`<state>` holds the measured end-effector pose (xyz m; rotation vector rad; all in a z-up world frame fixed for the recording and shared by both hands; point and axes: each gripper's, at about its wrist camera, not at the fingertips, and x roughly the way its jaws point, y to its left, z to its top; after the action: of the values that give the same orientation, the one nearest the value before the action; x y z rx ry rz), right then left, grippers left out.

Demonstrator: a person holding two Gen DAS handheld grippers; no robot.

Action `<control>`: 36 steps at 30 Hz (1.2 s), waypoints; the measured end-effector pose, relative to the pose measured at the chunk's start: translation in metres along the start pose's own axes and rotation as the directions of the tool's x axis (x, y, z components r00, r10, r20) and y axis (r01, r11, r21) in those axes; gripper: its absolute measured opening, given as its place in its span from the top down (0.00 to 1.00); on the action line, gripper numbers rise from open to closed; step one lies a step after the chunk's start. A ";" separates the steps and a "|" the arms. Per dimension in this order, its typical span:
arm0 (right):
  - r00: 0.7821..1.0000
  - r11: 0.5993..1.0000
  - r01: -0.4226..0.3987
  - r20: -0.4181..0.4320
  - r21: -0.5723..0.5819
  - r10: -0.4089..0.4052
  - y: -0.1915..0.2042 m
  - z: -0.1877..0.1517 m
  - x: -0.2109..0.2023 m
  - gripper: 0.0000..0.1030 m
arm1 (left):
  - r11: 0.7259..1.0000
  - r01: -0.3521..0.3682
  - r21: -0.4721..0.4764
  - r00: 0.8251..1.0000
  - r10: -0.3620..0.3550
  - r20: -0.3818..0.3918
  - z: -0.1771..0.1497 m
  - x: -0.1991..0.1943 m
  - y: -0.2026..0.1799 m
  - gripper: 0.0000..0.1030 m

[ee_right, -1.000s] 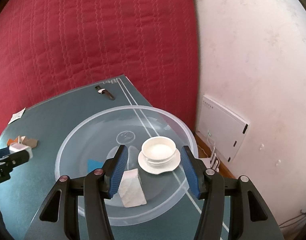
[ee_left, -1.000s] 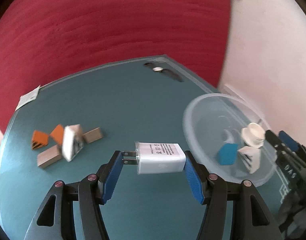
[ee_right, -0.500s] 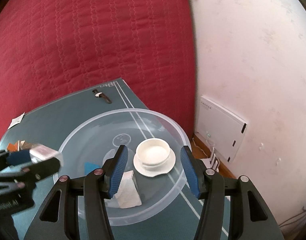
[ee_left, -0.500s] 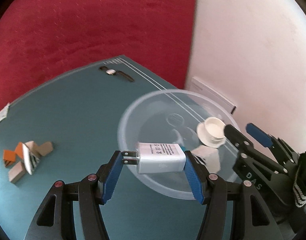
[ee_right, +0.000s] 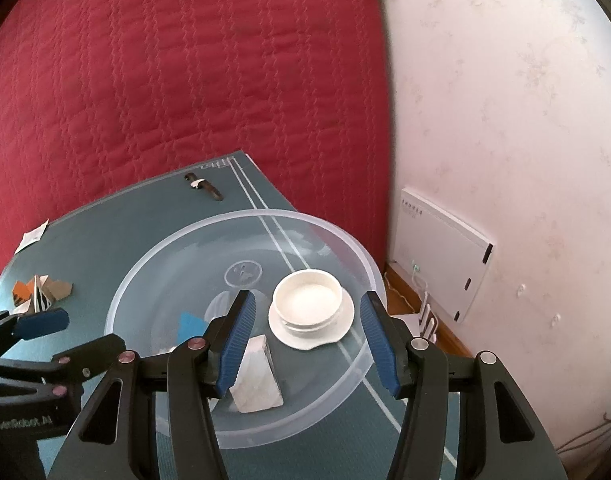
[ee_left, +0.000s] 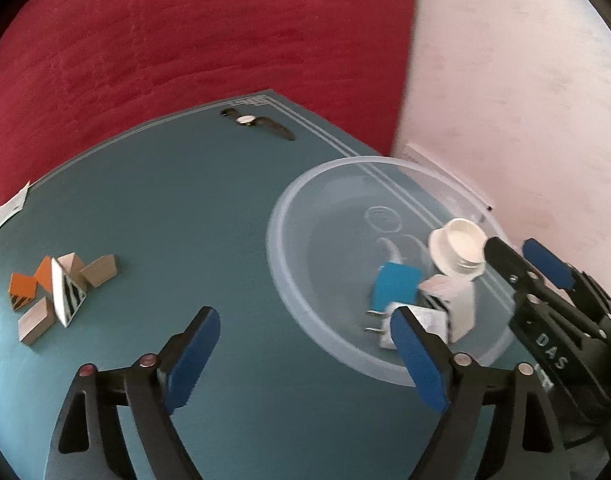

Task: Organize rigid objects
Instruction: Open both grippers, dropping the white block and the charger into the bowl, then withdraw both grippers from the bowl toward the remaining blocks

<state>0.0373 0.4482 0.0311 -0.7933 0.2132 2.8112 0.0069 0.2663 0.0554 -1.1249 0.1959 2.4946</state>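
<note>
A clear plastic bowl (ee_left: 289, 280) sits on the teal table at the right. In it lie a white USB charger (ee_left: 389, 332) with its prongs to the left, a blue block (ee_left: 395, 290), a white striped block (ee_left: 453, 304) and a white cup-shaped lid (ee_left: 459, 248). My left gripper (ee_left: 305, 356) is open and empty beside the bowl's near-left rim. My right gripper (ee_right: 307, 336) is open and empty above the bowl (ee_right: 337, 240), near the white lid (ee_right: 309, 308) and the white block (ee_right: 257, 384). A pile of wooden blocks (ee_left: 53, 292) lies at the left.
A wristwatch (ee_left: 257, 122) lies at the table's far edge. A white paper tag (ee_left: 11, 210) lies at the left edge. A red quilted cover is behind the table, a white wall to the right with a white router (ee_right: 441, 256) on the floor.
My left gripper has opened and let go of the white charger, which now lies in the bowl. The left view has swung back toward the left. The right gripper has barely moved.
</note>
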 end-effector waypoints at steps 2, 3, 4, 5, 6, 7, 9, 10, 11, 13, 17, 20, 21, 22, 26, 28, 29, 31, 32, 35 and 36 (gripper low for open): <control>1.000 1.000 -0.001 -0.001 -0.004 0.001 0.000 0.000 -0.001 0.45 | 1.000 -0.017 -0.006 1.000 0.017 0.002 0.000 0.001 0.003 0.07; 1.000 1.000 -0.001 -0.002 -0.005 0.001 0.000 0.000 0.000 0.45 | 1.000 -0.024 -0.007 1.000 0.024 0.002 0.000 0.000 0.004 0.06; 1.000 1.000 -0.002 -0.002 -0.007 0.002 0.000 -0.001 -0.001 0.45 | 0.999 -0.032 -0.009 0.999 0.032 0.003 0.000 0.000 0.006 0.05; 1.000 1.000 -0.001 -0.002 -0.008 0.001 0.000 -0.002 -0.003 0.45 | 0.999 -0.038 -0.012 0.999 0.038 0.004 0.001 0.002 0.008 0.04; 1.000 1.000 -0.002 -0.003 -0.009 0.002 0.000 -0.002 -0.003 0.44 | 0.999 -0.043 -0.015 0.999 0.043 0.005 0.002 0.002 0.010 0.04; 1.000 1.000 -0.002 -0.004 -0.011 0.002 0.000 -0.003 -0.003 0.44 | 0.999 -0.049 -0.017 0.999 0.049 0.007 0.002 0.002 0.012 0.03; 1.000 1.000 -0.002 -0.006 -0.019 0.002 0.002 -0.005 -0.004 0.43 | 0.998 -0.063 -0.021 0.998 0.063 0.010 0.003 0.003 0.017 0.03; 1.000 1.000 -0.003 -0.007 -0.023 0.003 0.003 -0.006 -0.005 0.43 | 0.997 -0.069 -0.023 0.998 0.069 0.012 0.002 0.003 0.019 0.03; 1.000 1.000 -0.003 -0.007 -0.029 0.003 0.005 -0.006 -0.005 0.41 | 0.997 -0.074 -0.026 0.997 0.074 0.013 0.001 0.002 0.021 0.03; 1.000 0.999 -0.004 -0.005 -0.042 0.004 0.009 -0.007 -0.006 0.40 | 0.996 -0.081 -0.033 0.997 0.082 0.012 0.001 0.002 0.026 0.03; 1.000 0.998 -0.002 0.005 -0.067 0.003 0.016 -0.010 -0.009 0.40 | 0.994 -0.099 -0.044 0.995 0.099 0.013 -0.001 0.001 0.035 0.02; 1.000 0.997 -0.001 0.007 -0.081 0.001 0.020 -0.011 -0.011 0.40 | 0.993 -0.108 -0.053 0.994 0.109 0.015 -0.002 0.000 0.042 0.02; 1.000 0.996 0.000 0.007 -0.084 0.000 0.021 -0.011 -0.011 0.40 | 0.992 -0.111 -0.057 0.994 0.112 0.016 -0.002 -0.001 0.044 0.02; 1.000 0.996 0.000 0.006 -0.086 0.000 0.022 -0.011 -0.011 0.40 | 0.992 -0.112 -0.059 0.993 0.114 0.016 -0.003 -0.001 0.047 0.02; 1.000 0.996 -0.001 0.002 -0.093 0.001 0.029 -0.012 -0.011 0.40 | 0.990 -0.123 -0.072 0.992 0.125 0.018 -0.005 -0.003 0.056 0.02; 1.000 0.995 0.000 0.006 -0.101 0.001 0.033 -0.012 -0.013 0.40 | 0.989 -0.127 -0.077 0.991 0.129 0.018 -0.006 -0.004 0.060 0.02; 1.000 0.994 0.000 0.009 -0.106 0.001 0.036 -0.013 -0.015 0.40 | 0.988 -0.129 -0.080 0.991 0.131 0.018 -0.007 -0.005 0.062 0.02; 1.000 0.993 -0.002 0.013 -0.115 0.003 0.040 -0.014 -0.015 0.40 | 0.987 -0.133 -0.087 0.991 0.135 0.017 -0.008 -0.005 0.066 0.02; 1.000 0.993 -0.003 0.014 -0.121 0.004 0.043 -0.015 -0.016 0.40 | 0.987 -0.136 -0.090 0.990 0.138 0.017 -0.008 -0.005 0.068 0.02; 1.000 0.991 -0.006 0.015 -0.131 0.008 0.050 -0.016 -0.017 0.40 | 0.985 -0.140 -0.099 0.990 0.142 0.017 -0.010 -0.007 0.074 0.02; 1.000 0.991 -0.007 0.015 -0.135 0.009 0.052 -0.016 -0.017 0.40 | 0.985 -0.142 -0.103 0.989 0.144 0.018 -0.011 -0.008 0.077 0.02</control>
<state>0.0475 0.3919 0.0307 -0.8004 0.0231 2.8623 -0.0120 0.1906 0.0513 -1.1561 0.1492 2.6709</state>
